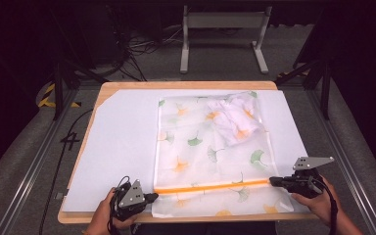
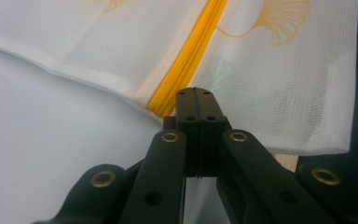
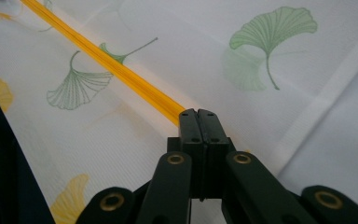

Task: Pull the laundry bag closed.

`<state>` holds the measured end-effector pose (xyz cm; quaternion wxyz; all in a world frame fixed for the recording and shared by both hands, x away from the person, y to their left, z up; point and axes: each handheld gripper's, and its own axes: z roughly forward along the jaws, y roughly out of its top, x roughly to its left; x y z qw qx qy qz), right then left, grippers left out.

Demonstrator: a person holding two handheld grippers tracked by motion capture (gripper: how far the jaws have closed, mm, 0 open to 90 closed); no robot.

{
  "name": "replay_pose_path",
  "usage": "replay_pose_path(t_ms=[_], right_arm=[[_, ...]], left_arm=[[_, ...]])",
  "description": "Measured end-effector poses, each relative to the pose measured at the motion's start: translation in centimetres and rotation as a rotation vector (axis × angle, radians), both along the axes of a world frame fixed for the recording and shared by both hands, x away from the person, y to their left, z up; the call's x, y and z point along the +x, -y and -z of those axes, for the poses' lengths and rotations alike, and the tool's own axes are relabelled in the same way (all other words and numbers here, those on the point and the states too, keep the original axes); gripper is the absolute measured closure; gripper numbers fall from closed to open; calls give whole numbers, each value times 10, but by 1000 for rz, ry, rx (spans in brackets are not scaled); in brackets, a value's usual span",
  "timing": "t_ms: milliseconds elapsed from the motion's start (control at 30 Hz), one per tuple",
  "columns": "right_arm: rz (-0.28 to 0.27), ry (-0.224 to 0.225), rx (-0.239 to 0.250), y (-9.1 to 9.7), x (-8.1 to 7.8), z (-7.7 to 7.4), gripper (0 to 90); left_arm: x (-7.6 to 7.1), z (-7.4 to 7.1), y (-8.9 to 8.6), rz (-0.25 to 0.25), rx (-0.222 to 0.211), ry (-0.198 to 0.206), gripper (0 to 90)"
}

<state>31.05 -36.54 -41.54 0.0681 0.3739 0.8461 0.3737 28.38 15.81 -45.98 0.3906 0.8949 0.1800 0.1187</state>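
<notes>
A white mesh bag (image 1: pixel 210 147) printed with ginkgo leaves lies flat on the table, with an orange zipper (image 1: pixel 210 186) running across its near end. A crumpled white garment (image 1: pixel 237 117) sits inside it at the far right. My left gripper (image 1: pixel 154 197) is shut at the zipper's left end, pinching the bag's edge (image 2: pixel 284 84) where the zipper (image 2: pixel 186 60) stops under the left gripper (image 2: pixel 196 91). My right gripper (image 1: pixel 272 181) is shut at the zipper's right end. There the zipper (image 3: pixel 112 65) runs under the right gripper (image 3: pixel 198 113), and the pull is hidden.
The bag rests on a white sheet (image 1: pixel 122 147) covering a wooden table (image 1: pixel 186 84). A bare stretch of sheet lies left of the bag. Beyond the table stand a grey metal frame (image 1: pixel 223 22) and cables (image 1: pixel 137 49) on the floor.
</notes>
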Motion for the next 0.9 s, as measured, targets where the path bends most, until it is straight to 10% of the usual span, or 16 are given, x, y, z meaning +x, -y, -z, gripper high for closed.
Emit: replay_pose_path(t_ms=[900], right_arm=[[56,-10,28,20,-4,12,900]], left_arm=[[0,0,0,3,-2,-3,900]])
